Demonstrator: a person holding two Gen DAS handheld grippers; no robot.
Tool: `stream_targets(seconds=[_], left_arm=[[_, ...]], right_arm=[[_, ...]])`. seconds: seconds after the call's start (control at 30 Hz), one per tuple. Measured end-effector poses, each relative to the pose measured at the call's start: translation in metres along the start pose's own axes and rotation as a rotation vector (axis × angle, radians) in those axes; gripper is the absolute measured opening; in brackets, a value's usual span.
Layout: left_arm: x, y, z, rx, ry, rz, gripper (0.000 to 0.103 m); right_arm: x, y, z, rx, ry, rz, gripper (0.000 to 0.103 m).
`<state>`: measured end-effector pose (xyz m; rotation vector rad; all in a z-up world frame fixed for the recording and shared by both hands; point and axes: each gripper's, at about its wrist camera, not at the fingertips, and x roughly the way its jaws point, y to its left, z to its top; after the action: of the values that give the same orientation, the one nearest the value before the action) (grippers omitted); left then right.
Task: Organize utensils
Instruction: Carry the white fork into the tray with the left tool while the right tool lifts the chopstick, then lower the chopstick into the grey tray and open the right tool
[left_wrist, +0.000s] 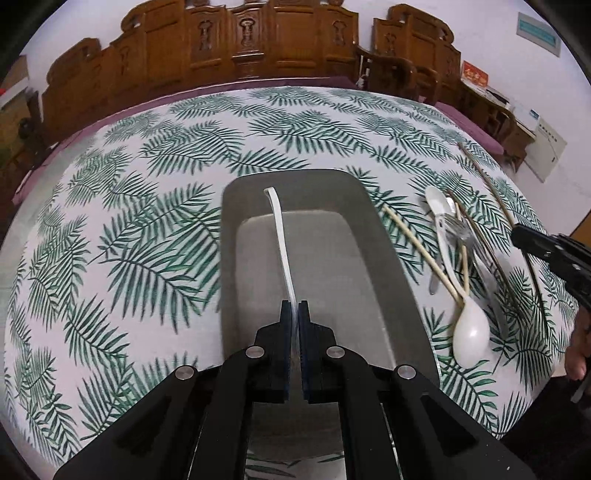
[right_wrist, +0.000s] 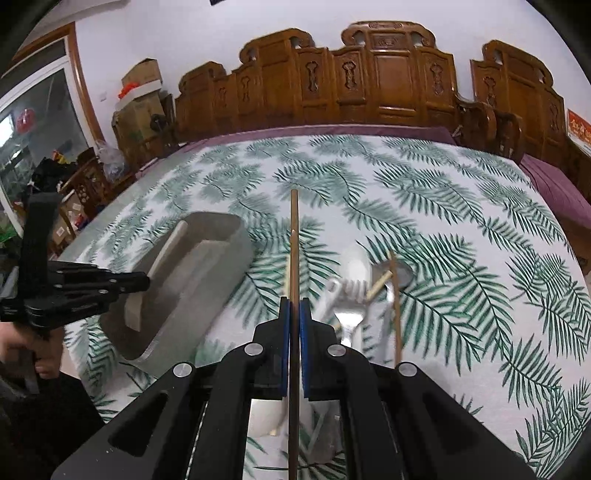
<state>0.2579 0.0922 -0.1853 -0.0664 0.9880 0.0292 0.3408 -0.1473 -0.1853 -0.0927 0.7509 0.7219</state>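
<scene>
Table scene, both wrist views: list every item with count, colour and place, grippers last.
tray: one, grey, on tablecloth
tablecloth: one, white with green fern print, covering table
white spoon: one, held over tray
brown chopstick: one, held above tablecloth
utensil pile: white spoons, metal fork, pale and dark chopsticks, right of tray
carved chairs: several, brown, behind table
left gripper: black, shut on white spoon
right gripper: black, shut on brown chopstick

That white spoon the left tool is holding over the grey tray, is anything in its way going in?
Nothing visible. The left tool is shut on the white spoon, which hangs right over the grey tray. The tray's floor looks bare beneath it; the other utensils lie on the cloth beside the tray.
</scene>
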Motion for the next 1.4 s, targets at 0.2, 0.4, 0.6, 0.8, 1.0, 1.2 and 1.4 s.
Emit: stream_targets(seconds=[0.2,0.4,0.6,0.8,1.0,1.2,1.4], left_arm=[[-0.017,0.008,0.003,-0.015,-0.044,-0.006,0.004],[-0.043,0.017,0.003,-0.025,-0.109,-0.003,0.004],[-0.06,0.036,0.002,-0.057,-0.151,0.001,0.004],[-0.065,0.048,0.002,-0.078,-0.167,0.01,0.004],[-0.067,0.055,0.002,-0.098,-0.172,0.013,0.003],[-0.066,0.054,0.002,-0.099,-0.173,0.012,0.004],[-0.067,0.049,0.002,-0.088,-0.174,0.01,0.004]], right_arm=[[-0.002,0.028,0.016,-0.024,-0.013,0.013,0.006],[0.009,0.06,0.034,0.002,-0.02,0.065,0.006],[0.039,0.092,0.046,0.024,0.002,0.099,0.006],[0.071,0.112,0.048,0.064,0.03,0.095,0.006],[0.094,0.117,0.042,0.116,0.048,0.079,0.006],[0.109,0.119,0.027,0.112,0.089,0.056,0.006],[0.111,0.117,0.019,0.107,0.105,0.058,0.008]])
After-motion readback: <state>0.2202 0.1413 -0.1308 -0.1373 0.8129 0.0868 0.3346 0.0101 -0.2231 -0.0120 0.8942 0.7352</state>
